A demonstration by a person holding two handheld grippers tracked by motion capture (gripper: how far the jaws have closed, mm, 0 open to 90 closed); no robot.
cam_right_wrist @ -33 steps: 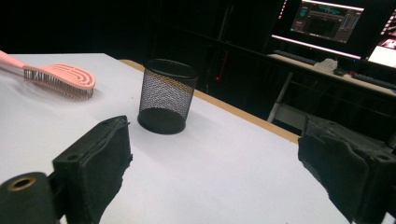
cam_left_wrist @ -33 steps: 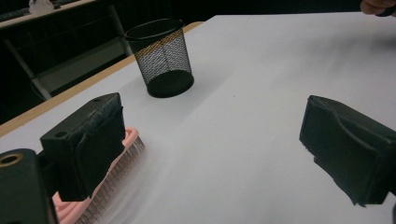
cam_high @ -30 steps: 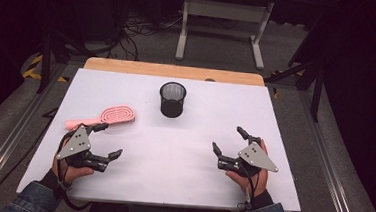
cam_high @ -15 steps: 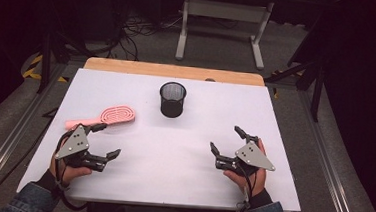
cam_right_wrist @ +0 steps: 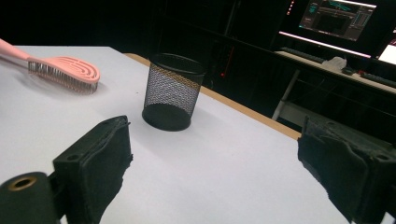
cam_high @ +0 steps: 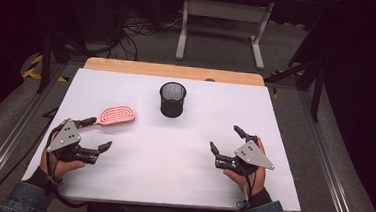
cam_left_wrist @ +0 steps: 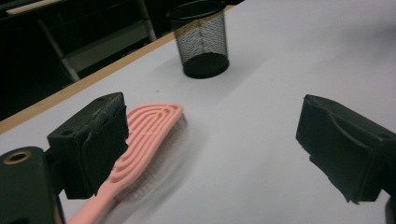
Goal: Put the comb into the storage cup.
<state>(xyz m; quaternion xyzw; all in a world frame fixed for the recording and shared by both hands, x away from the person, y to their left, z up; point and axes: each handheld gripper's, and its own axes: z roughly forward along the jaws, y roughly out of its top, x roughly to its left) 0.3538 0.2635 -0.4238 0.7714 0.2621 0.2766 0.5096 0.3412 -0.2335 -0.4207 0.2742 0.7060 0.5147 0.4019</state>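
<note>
A pink hairbrush [cam_high: 117, 115] lies flat on the white table [cam_high: 170, 185] at the left. My left gripper [cam_high: 98, 133] stands open just in front of it, one fingertip close to the brush's handle. In the left gripper view the brush [cam_left_wrist: 149, 135] lies beside the left jaw of that gripper [cam_left_wrist: 210, 149], and nothing is between the jaws. A black mesh cup [cam_high: 172, 99] stands upright at the table's middle back. My right gripper [cam_high: 225, 138] rests open at the right, empty, and looks toward the cup [cam_right_wrist: 172, 91] and the brush [cam_right_wrist: 65, 70].
A wooden strip [cam_high: 173, 71] runs along the table's far edge. Beyond it stand a white metal frame [cam_high: 222, 18] and cables on the dark floor. In the right gripper view lit monitors [cam_right_wrist: 336, 18] stand at the far right.
My left gripper has drifted left and a little farther from the person, closer to the brush's handle. The right gripper, the brush and the cup have stayed put.
</note>
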